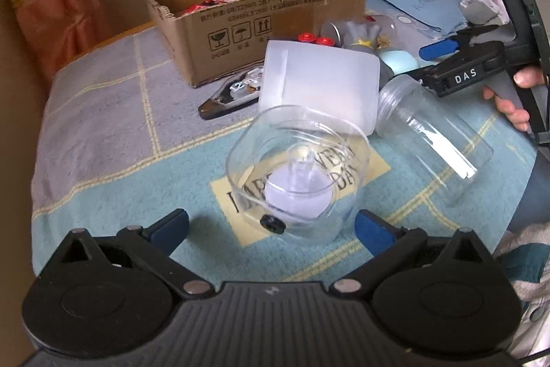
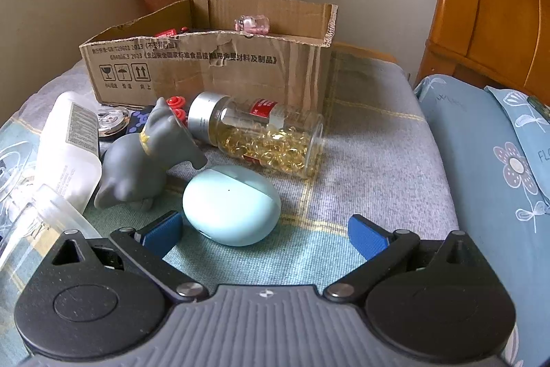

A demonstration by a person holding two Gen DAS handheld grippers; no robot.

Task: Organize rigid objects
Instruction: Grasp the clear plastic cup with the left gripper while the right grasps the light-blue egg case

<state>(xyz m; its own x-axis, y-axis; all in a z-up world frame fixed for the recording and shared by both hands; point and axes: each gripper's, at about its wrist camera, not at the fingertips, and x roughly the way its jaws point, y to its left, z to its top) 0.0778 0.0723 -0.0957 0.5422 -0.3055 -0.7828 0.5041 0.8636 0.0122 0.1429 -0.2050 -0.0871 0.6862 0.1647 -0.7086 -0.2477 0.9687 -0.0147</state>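
Observation:
My left gripper point(image 1: 271, 226) is open, its blue pads either side of a clear round glass container point(image 1: 295, 167) on the blanket. A frosted white bottle point(image 1: 319, 81) and a clear plastic jar point(image 1: 433, 140) lie behind it. My right gripper point(image 2: 264, 233) is open, just in front of a pale blue egg-shaped case point(image 2: 232, 203). A grey cat figurine point(image 2: 151, 153), a capsule bottle point(image 2: 261, 133) and the white bottle point(image 2: 70, 143) lie beyond. The right gripper also shows in the left wrist view point(image 1: 443, 49), open.
An open cardboard box point(image 1: 240, 23) with small items stands at the back; it also shows in the right wrist view point(image 2: 213, 64). A black pouch point(image 1: 230, 95) lies by it. A blue pillow point(image 2: 488, 167) and wooden headboard point(image 2: 498, 6) are at the right.

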